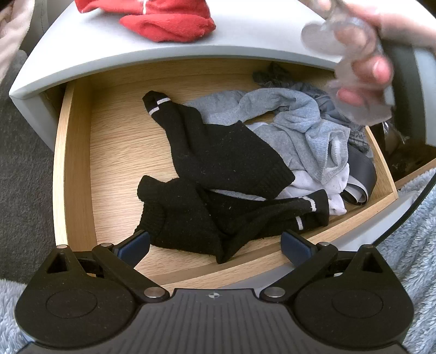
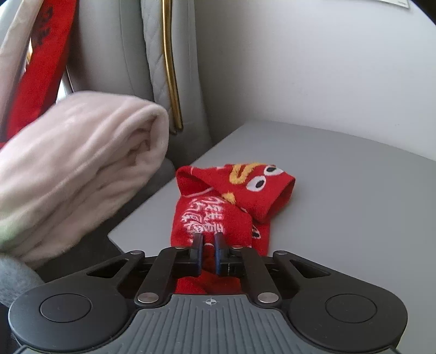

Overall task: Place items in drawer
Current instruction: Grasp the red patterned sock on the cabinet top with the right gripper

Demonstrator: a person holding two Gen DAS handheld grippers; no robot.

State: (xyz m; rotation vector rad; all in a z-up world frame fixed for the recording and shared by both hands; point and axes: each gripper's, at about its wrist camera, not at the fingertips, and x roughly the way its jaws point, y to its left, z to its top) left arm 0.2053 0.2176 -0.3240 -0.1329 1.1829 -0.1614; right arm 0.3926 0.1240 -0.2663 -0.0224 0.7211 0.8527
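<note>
Right tongs (image 2: pixel 209 241) pinched shut on the near end of the red socks (image 2: pixel 231 201), which lie on the grey counter (image 2: pixel 340 196) ahead. Left tongs (image 1: pixel 215 246) wide, empty, above the open drawer (image 1: pixel 73 163); black socks (image 1: pixel 218 185) just ahead inside.

My own hand (image 1: pixel 365 54) blurred at the upper right of the left view. The red sock (image 1: pixel 169 21) ran off its top edge. Dark clothes (image 1: pixel 275 73) hid under the cabinet top (image 1: pixel 245 43).

Black socks (image 1: pixel 218 185) lie in open drawer (image 1: pixel 73 163).
</note>
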